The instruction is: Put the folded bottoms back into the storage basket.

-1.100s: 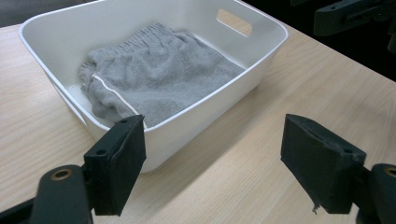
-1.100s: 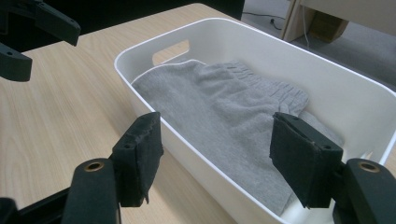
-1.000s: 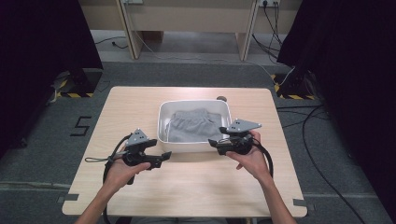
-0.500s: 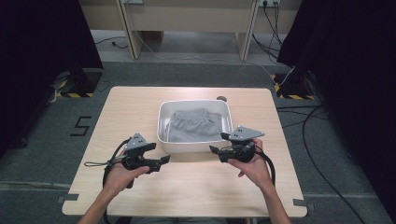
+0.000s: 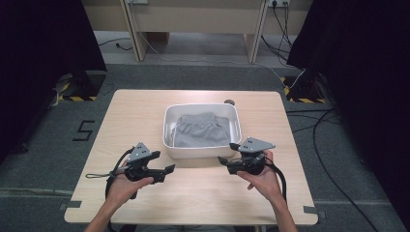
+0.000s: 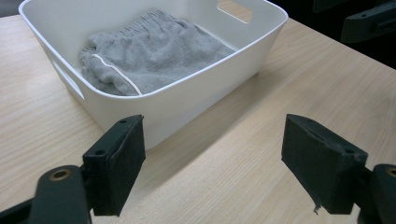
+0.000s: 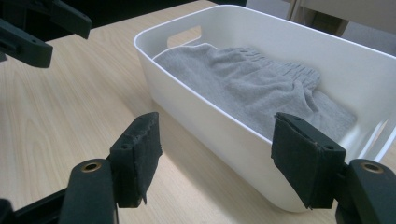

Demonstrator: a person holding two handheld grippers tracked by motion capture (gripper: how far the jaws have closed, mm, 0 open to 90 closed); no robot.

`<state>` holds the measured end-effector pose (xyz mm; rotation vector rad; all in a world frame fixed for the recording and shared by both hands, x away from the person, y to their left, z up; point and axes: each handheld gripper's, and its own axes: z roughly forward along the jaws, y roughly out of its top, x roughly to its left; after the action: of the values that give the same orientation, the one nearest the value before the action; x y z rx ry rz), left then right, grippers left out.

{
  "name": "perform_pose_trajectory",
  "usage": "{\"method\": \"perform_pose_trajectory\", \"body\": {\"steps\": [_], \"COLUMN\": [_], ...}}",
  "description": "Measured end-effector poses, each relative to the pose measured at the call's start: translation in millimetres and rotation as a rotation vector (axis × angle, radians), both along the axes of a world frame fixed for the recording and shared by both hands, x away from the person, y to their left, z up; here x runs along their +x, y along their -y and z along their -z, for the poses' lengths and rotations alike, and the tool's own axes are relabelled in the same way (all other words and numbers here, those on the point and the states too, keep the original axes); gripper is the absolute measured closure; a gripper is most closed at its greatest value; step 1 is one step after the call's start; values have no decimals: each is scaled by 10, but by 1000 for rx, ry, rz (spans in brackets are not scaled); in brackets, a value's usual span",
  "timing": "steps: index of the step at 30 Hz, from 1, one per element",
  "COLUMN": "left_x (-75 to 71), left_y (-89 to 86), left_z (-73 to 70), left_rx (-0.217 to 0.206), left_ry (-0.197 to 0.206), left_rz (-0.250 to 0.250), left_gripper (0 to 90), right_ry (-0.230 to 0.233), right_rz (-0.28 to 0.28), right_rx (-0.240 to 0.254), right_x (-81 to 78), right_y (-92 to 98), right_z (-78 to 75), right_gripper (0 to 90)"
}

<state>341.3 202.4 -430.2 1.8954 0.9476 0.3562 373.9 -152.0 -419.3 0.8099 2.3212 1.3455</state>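
Your right gripper (image 5: 223, 160) has dropped back from the white bin (image 5: 202, 151) toward you since a second ago and now sits just off its near right corner; your left gripper (image 5: 170, 168) has pulled back from the bin's near left corner too. Both hang over bare desk (image 5: 145, 111), jaws wide apart, nothing between them. The grey garment (image 5: 200, 129) lies crumpled inside the bin, below the rim. The right gripper view has that gripper's jaws straddling the bin's near wall, not touching it.

Risk as I judge it: go in low from here and a jaw likely hits the wall and shoves the light bin across the desk. Come in over the rim. Pinching only a top fold could let the cloth slip out.

Pose: your forearms converge from the near edge, the grippers held level, tips pointing inward at each other in front of the bin.
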Motion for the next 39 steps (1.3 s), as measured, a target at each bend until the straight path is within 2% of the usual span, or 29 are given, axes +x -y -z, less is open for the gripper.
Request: {"method": "perform_pose_trajectory", "body": {"steps": [13,21,30,39], "left_x": [-80,-153,-210,-265], "left_y": [-15,-21,-57,-139], "left_z": [91,235,386,467], "left_rx": [0,34,58,48], "left_ry": [12,6,-9,-17], "left_rz": [-2,0,3,-7], "left_gripper": [212,209,204,200], "right_ry": [-10,-29,-29,-47], "right_rz": [10,17,6,4], "right_rx": [5,3,-6,-14], "right_x": [-84,-162,-201,-220], "right_y": [56,113,104,67], "right_z": [120,218,263,325], "right_gripper": [334,330,328,324]}}
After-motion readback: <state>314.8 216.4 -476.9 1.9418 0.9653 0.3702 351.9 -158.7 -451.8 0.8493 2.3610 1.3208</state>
